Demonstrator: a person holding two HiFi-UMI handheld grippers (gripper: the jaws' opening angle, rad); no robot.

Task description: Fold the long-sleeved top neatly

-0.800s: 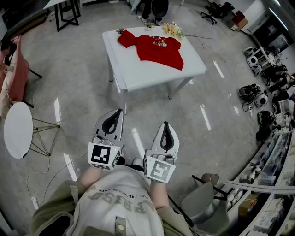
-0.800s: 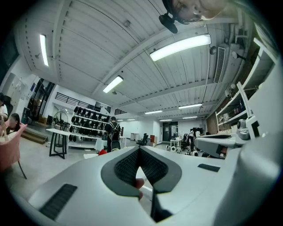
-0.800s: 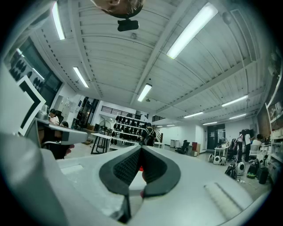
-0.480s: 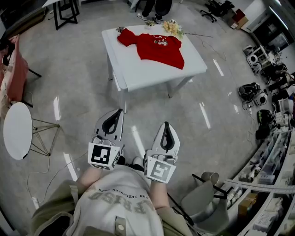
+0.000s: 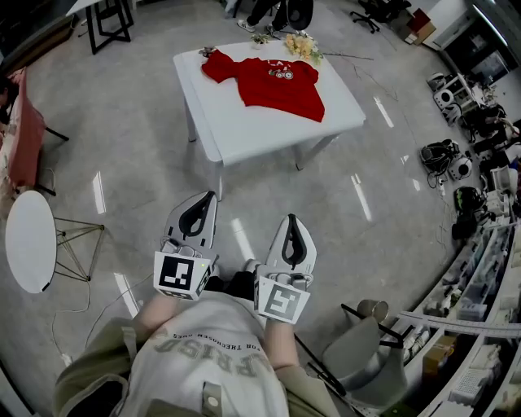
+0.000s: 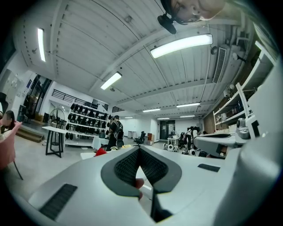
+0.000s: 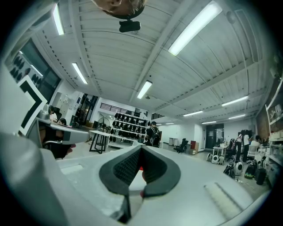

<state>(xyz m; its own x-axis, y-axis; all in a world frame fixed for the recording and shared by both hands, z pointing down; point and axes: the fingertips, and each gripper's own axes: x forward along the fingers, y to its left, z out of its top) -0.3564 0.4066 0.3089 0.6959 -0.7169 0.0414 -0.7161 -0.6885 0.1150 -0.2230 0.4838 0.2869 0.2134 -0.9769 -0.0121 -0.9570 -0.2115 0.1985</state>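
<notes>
Far off, head view: red top (image 5: 273, 81) on tbl (image 5: 244, 134); gripper views: hand-held grippers (image 6: 139, 148) (image 7: 141, 147) closed.

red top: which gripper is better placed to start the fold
Left, narrowly. Both are shut, empty and far from the table; the left gripper sits slightly nearer the top than the right gripper.

There was one red long-sleeved top (image 5: 277, 85), one white square table (image 5: 252, 130), one bunch of pale flowers (image 5: 299, 50), two grippers, namely left gripper (image 5: 210, 196) and right gripper (image 5: 292, 219), one round white side table (image 5: 31, 236), one black-framed stand (image 5: 110, 16), one grey chair (image 5: 358, 358).
</notes>
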